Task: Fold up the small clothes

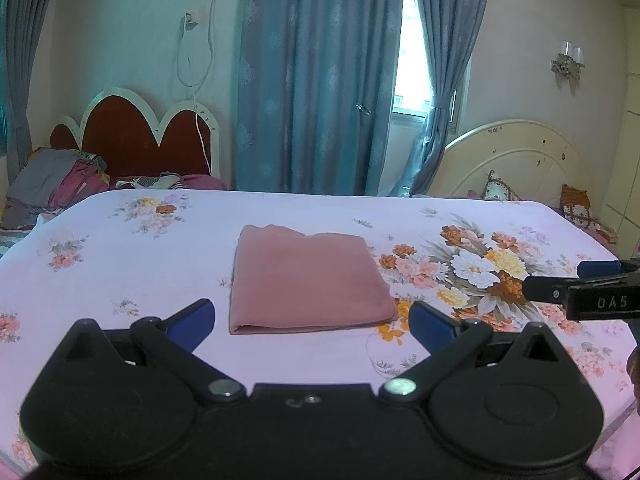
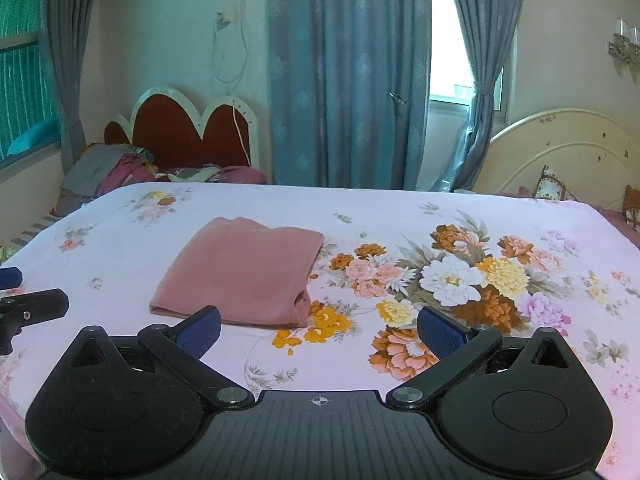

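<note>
Since the pink garment already lies as a neat rectangle on the flowered bedsheet, we judge the folding of this piece done or nearly so; at most one more fold or some tidying could remain. We see a heap of other clothes at the left edge of the left wrist view, beside the red headboard, and we cannot tell whether they belong to the task.

Our left gripper has its fingers spread wide and holds nothing; the garment sits in the centre of that frame, its near folded edge between the two blue pads, apart from both as far as we can tell. Our right gripper is likewise spread and empty, with the garment left of centre, its near edge just beyond the left pad.
</note>
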The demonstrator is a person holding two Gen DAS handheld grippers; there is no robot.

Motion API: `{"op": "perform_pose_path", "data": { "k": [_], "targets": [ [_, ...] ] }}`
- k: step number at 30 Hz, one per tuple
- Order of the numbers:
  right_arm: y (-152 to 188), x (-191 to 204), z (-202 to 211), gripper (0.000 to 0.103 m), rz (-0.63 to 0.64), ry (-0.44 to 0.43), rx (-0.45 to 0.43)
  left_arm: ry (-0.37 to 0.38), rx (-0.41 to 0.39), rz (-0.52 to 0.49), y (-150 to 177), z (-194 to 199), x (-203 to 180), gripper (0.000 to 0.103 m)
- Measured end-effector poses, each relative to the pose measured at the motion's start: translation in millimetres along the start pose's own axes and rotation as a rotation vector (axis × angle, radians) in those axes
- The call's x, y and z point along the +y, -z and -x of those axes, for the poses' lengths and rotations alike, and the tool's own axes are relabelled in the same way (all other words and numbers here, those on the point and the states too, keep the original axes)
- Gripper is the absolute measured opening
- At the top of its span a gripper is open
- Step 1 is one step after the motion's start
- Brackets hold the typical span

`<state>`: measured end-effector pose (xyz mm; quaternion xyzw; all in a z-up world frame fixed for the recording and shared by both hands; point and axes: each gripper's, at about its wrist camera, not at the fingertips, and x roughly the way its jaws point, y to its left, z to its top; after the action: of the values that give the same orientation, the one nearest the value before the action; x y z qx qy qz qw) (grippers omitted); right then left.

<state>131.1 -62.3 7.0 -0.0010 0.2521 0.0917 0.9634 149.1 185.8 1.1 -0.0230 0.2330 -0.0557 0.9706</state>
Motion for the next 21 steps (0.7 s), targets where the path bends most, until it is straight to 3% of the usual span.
{"op": "perform_pose_path", "data": {
  "k": [21],
  "targets": [
    [-1.0,-8.9,2.9,0.103,0.003,-0.006,0.003,0.002,0.000,-0.007,-1.1,-0.2,0.3,0.103]
  ]
}}
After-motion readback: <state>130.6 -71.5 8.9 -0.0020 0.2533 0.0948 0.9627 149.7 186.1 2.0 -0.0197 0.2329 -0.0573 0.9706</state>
